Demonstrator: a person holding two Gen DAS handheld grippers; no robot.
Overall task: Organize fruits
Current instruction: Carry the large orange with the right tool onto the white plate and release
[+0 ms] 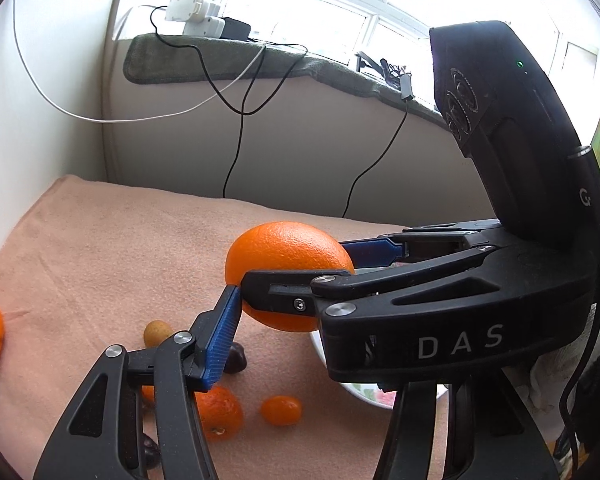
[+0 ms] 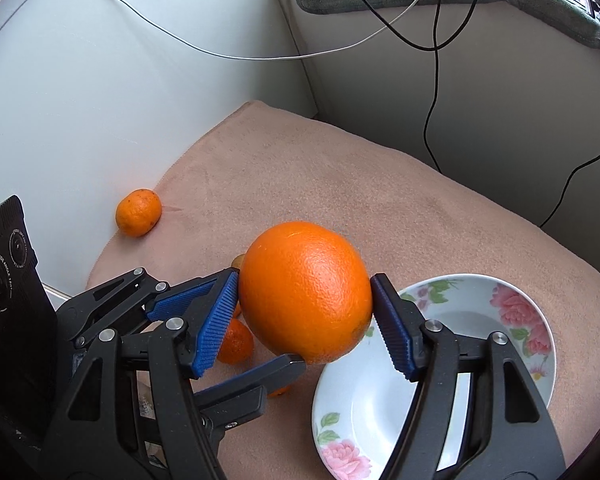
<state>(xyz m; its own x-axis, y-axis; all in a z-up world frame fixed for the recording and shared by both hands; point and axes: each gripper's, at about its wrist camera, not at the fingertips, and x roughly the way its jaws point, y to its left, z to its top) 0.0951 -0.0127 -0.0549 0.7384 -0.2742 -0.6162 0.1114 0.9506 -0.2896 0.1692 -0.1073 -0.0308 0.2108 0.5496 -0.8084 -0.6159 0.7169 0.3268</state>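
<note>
Pink blanket (image 2: 300, 168) covers the surface. At frame centre, the right gripper (image 2: 304, 316) clamps the orange (image 2: 306, 292) on opposite sides above the bowl (image 2: 540, 320); the left gripper (image 2: 260, 320) also presses it. Judged firm, heavy, slightly slippery.

- Gripped orange (image 1: 288, 248) between right gripper (image 1: 296, 266) pads, above peach cloth (image 1: 100, 248).
- Pressed left gripper (image 1: 288, 308) blue pad (image 1: 222, 336) against it.
- Lay scattered below: mandarin (image 1: 220, 412), kumquat (image 1: 281, 410).
</note>
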